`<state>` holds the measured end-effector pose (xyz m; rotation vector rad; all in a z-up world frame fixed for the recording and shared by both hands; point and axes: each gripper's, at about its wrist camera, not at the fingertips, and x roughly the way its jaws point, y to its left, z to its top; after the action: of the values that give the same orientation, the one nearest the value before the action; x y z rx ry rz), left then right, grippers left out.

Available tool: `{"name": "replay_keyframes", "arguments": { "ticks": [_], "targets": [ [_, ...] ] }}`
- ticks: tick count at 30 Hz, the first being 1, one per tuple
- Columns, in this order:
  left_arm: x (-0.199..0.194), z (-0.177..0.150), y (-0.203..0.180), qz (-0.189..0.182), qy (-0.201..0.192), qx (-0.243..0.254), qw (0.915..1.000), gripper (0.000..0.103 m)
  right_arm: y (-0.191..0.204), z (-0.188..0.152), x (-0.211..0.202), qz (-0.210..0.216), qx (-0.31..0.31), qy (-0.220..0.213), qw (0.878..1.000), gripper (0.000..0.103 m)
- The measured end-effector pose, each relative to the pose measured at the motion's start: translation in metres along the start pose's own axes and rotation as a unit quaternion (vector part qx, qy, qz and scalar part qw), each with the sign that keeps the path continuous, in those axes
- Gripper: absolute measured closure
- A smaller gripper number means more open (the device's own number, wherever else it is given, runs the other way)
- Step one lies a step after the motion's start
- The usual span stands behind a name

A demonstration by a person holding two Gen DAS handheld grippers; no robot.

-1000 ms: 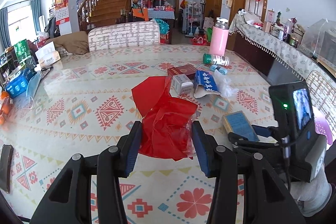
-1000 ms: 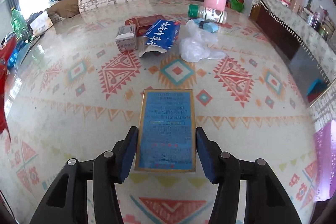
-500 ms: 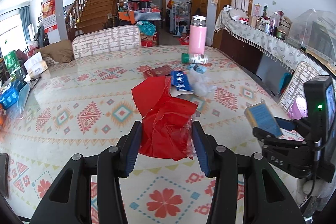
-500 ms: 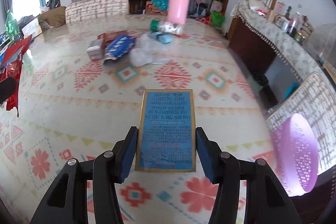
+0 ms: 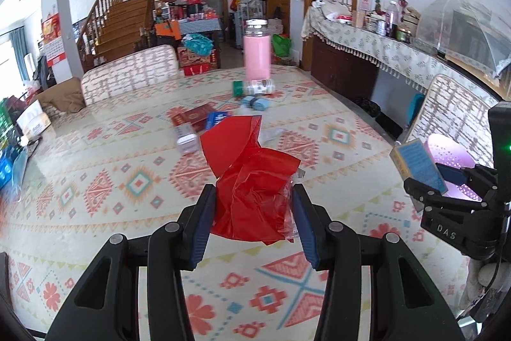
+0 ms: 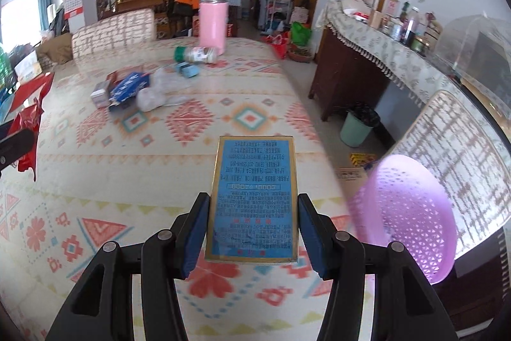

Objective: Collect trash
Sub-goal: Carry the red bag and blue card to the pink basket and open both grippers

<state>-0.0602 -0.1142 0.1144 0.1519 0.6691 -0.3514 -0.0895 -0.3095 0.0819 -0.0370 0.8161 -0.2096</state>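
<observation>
- Big patterned table (image 6: 249,117) stretches ahead, a cluster of litter lying at its far middle.
- Pink perforated plastic basket (image 6: 412,213) sits off the table's right edge, likely the drop spot.
- Left gripper (image 5: 254,210) is clamped on a crumpled red plastic bag (image 5: 252,181), lifted above the tabletop; it's feather-light, floppy and slick, so pinch a thick bunched fold.
- Right gripper (image 6: 252,232) squeezes a flat blue gold-edged cardboard box (image 6: 254,200) by its long sides, near the basket; light, stiff, crushable, perhaps empty.
- The clear plastic wrap (image 6: 153,96) on the table will be limp.
</observation>
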Motion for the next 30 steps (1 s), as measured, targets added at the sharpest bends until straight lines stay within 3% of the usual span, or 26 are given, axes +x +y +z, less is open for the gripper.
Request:
{"name": "replay_keyframes", "arguments": {
  "ticks": [11, 21, 27, 30],
  "targets": [
    [0.019, 0.032, -0.094, -0.069, 0.008, 0.040, 0.9968, 0.056, -0.102, -0.010, -0.026, -0.026, 0.067, -0.024, 0.997, 0.045],
    [0.049, 0.059, -0.215, -0.147, 0.020, 0.083, 0.9854, 0.056, -0.226, -0.028, -0.030, -0.083, 0.142, -0.021, 0.986, 0.045],
    [0.073, 0.065, -0.280, -0.193, 0.045, 0.101, 0.9750, 0.056, -0.274, -0.041, -0.013, -0.074, 0.181, -0.007, 0.981, 0.045],
    [0.081, 0.065, -0.299, -0.205, 0.049, 0.111, 0.9712, 0.050, -0.288, -0.044, 0.000, -0.061, 0.192, 0.000, 0.979, 0.045]
  ]
}}
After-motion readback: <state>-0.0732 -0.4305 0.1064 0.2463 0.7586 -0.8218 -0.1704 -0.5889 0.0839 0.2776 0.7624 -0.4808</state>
